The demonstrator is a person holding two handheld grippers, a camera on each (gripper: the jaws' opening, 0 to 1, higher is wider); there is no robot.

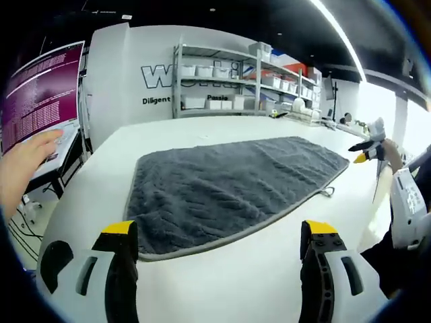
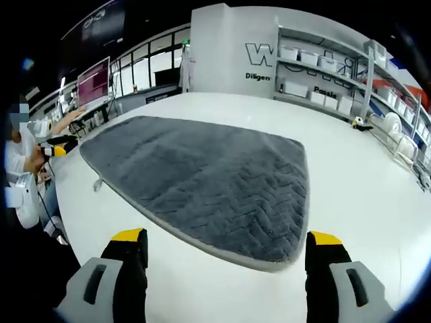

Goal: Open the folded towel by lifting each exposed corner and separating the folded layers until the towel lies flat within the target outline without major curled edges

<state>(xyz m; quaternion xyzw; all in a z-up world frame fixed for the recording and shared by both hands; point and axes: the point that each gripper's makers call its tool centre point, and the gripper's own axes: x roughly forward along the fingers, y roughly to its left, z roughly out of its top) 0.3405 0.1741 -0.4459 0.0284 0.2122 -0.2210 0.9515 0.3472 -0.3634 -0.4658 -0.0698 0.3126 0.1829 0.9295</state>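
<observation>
A dark grey towel [image 1: 229, 185] with a herringbone pile lies spread flat on the white table [image 1: 222, 282]. In the left gripper view my left gripper [image 1: 221, 232] stands open just short of the towel's near edge, nothing between its yellow-tipped jaws. My right gripper [image 1: 367, 151] shows at the far right, beyond the towel's corner. In the right gripper view the same towel [image 2: 202, 168] stretches away from my right gripper [image 2: 225, 237], which is open and empty above bare table by the near hem. My left gripper [image 2: 57, 147] appears small at the left edge.
Shelves with white bins [image 1: 222, 81] stand behind the table. A purple-lit monitor [image 1: 40, 94] is at the left, with a hand [image 1: 27, 161] in front of it. A seated person [image 2: 23, 175] is beside the table. A small hanging loop [image 1: 328, 192] sticks out of the towel's hem.
</observation>
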